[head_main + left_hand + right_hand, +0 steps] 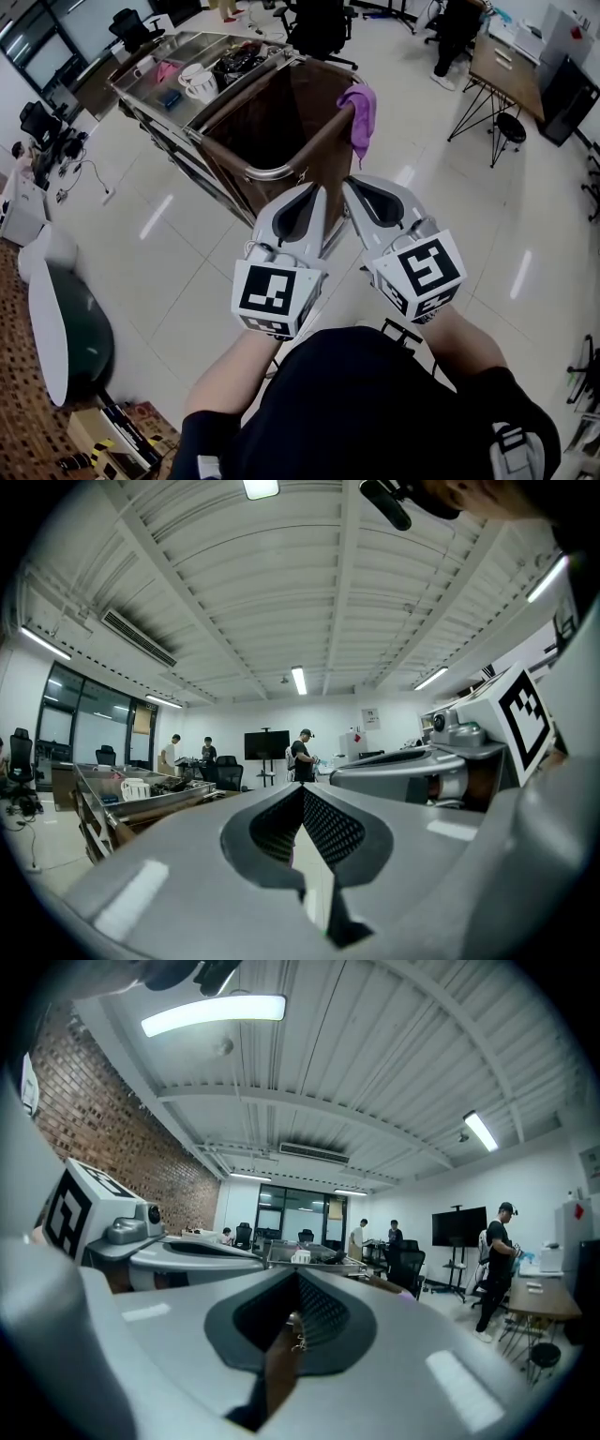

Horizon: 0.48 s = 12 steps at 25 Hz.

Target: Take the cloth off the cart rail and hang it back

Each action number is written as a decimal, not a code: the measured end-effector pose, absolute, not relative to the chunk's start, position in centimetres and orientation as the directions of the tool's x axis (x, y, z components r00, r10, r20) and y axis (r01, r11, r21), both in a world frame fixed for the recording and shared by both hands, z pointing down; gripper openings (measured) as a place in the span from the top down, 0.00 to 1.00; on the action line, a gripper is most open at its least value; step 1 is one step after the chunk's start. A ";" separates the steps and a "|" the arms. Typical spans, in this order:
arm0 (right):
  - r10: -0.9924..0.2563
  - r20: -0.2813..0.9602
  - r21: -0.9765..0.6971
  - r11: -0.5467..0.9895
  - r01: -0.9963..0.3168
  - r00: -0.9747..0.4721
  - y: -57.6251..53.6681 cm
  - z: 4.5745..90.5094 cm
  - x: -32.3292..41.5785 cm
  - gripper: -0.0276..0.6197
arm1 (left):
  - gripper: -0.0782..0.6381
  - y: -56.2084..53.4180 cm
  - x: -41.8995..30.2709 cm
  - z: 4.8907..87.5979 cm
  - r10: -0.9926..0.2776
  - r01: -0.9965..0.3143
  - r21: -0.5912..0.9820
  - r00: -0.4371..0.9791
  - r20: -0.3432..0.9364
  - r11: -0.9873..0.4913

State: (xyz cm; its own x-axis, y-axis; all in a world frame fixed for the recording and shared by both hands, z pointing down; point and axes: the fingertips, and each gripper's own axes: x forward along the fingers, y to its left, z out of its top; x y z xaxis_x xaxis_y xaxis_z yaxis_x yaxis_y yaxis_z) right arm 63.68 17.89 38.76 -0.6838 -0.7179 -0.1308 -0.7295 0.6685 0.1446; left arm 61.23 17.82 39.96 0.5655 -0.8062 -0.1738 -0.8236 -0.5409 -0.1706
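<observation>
Glossy white tiled floor of an office, open on both sides of the cart. Left gripper and right gripper sit side by side, both with jaws closed tip to tip and nothing between them. Tips are near the curved metal cart rail of the brown fabric bin. Purple cloth is draped over the rail's right corner, just beyond the right gripper and apart from it. White mugs stand on the steel cart top behind. Bin's near corner is hidden by the grippers.

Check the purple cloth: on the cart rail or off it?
On: the purple cloth drapes over the cart rail, hanging down its outer side.
</observation>
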 end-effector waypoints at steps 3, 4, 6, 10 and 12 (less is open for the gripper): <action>-0.722 -0.130 0.148 0.664 -0.733 -0.680 18.2 38.9 63.7 0.96 | 0.91 18.1 61.3 40.1 -0.803 -0.821 -0.170 0.570 -0.176 -0.546; -0.723 -0.131 0.150 0.662 -0.734 -0.679 18.2 38.9 63.7 0.96 | 0.91 18.1 61.3 40.1 -0.802 -0.820 -0.170 0.571 -0.177 -0.547; -0.724 -0.131 0.151 0.661 -0.735 -0.678 18.2 38.9 63.6 0.96 | 0.91 18.1 61.2 40.1 -0.800 -0.819 -0.169 0.572 -0.178 -0.548; -0.725 -0.130 0.153 0.659 -0.736 -0.676 18.2 38.8 63.6 0.96 | 0.91 18.1 61.2 40.0 -0.801 -0.820 -0.166 0.571 -0.180 -0.548; -0.725 -0.131 0.154 0.659 -0.736 -0.676 18.3 38.8 63.6 0.96 | 0.91 18.2 61.2 40.0 -0.801 -0.820 -0.165 0.571 -0.181 -0.548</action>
